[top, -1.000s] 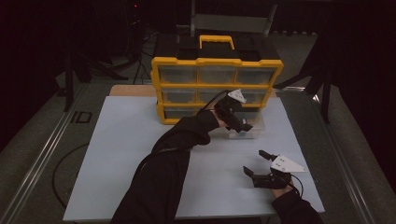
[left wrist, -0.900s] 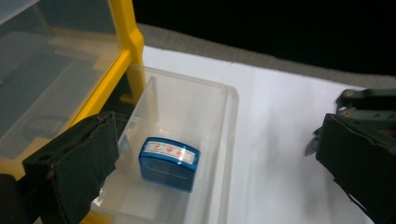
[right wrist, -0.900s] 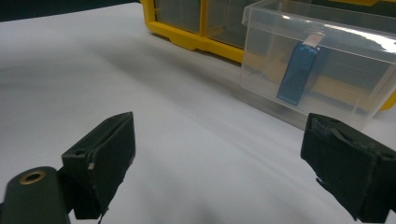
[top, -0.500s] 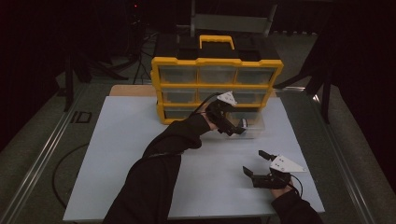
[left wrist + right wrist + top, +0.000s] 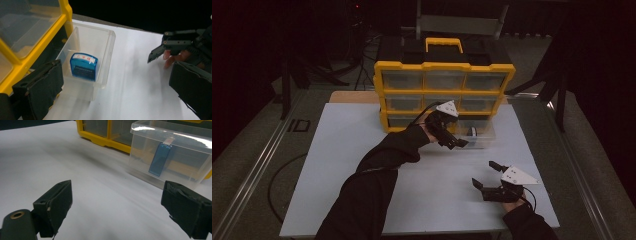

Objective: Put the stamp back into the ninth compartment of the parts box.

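While the left gripper [image 5: 458, 142] hangs just over the clear drawer [image 5: 100, 45] that is pulled out of the bottom row of the yellow organizer [image 5: 444, 70], its jaws stand wide apart with nothing between them, and the job in hand looks like taking the blue stamp [image 5: 83, 66] out of that drawer. That stamp sits on the drawer floor, its labelled top facing up in the left gripper view, near the wall on the organizer's side. To do this well, I judge the left gripper should come down straight so that one jaw slips between the stamp and that near wall and the other lands on the open side, rather than on the drawer rim. Closing on the stamp's broad faces, low on the body, would give the surest hold. A slow lift straight up should keep the light drawer from tipping or dragging. The right gripper [image 5: 486, 176] waits well apart on the white table [image 5: 337, 165], jaws also open and empty, and could steady the drawer if it shifts.
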Motion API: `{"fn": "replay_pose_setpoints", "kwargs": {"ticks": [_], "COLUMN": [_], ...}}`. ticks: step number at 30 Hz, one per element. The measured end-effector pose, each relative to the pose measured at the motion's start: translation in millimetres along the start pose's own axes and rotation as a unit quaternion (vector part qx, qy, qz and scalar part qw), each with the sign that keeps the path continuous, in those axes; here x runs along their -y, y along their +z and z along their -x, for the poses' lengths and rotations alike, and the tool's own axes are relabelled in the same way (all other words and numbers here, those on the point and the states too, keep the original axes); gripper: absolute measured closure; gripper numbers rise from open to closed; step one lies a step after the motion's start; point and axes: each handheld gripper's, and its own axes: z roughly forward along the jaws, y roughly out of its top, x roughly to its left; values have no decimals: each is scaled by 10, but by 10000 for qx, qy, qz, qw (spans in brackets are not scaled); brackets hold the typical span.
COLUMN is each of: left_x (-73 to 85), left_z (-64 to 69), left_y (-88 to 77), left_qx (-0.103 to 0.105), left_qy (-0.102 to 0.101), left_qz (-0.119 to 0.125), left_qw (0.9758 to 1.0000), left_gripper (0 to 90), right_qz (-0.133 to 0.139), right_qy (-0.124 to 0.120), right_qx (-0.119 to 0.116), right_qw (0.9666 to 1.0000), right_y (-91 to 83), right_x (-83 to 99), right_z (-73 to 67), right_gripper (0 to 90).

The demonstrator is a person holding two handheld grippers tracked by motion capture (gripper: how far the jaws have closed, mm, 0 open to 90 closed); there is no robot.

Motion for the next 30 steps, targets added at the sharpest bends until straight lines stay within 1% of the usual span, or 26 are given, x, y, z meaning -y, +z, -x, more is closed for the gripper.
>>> {"fn": "replay_pose_setpoints", "kwargs": {"ticks": [3, 5, 6, 7, 9, 10, 12, 15, 16, 17, 18, 19, 20, 22, 28, 30], "left_x": [19, 39, 50, 72, 89, 105, 132, 204, 204, 240, 240, 278, 295, 317, 415, 426], "left_z": [12, 22, 31, 45, 55, 63, 77, 96, 96, 107, 107, 115, 120, 126, 145, 147], "left_y": [-34, -69, -88, -115, -133, -147, -169, -230, -230, -257, -257, -284, -298, -316, -424, -439], "left_qx": [-7, 28, -3, 36, 6, 36, -7, 22, 22, -18, -18, -13, -26, -12, -86, -93], "left_qy": [-1, -30, 3, -11, 3, -1, 3, -45, -45, -43, -43, -74, -54, -86, -115, -124], "left_qz": [39, 93, 72, 100, 92, 96, 84, 115, 115, 101, 101, 100, 82, 94, 110, 109], "left_qw": [10000, 9999, 10000, 9999, 10000, 9999, 10000, 9999, 9999, 9999, 9999, 9999, 9999, 9999, 9998, 9998], "left_gripper": [0, 0, 0, 0, 0, 0, 0, 0, 0, 0, 0, 0, 0, 0, 0, 0], "right_qz": [-5, -3, -4, -9, 4, 2, 19, 7, 8, 6, 6, 1, 1, 1, -4, -5], "right_qy": [-12, -1, -5, -10, -12, -12, -3, -9, -19, -15, -15, -20, -25, -23, -28, -28], "right_qx": [-3, -7, -9, 4, 4, 9, -3, -3, 3, 5, 5, 4, 3, -2, 3, -3], "right_qw": [10000, 10000, 10000, 10000, 10000, 10000, 10000, 10000, 10000, 10000, 10000, 10000, 10000, 10000, 10000, 10000], "right_y": [0, 0, 0, -4, -5, -7, -9, -11, -10, -10, -10, -8, -7, -7, -7, -6], "right_x": [-3, -3, -4, -7, -8, -10, -11, -13, -13, -14, -14, -13, -13, -13, -11, -10], "right_z": [-2, -3, -3, -6, -5, -6, -6, -9, -9, -11, -11, -11, -11, -12, -12, -11], "right_gripper": [102, 102, 102, 102, 102, 102, 102, 102, 102, 102, 102, 102, 102, 102, 102, 102]}}
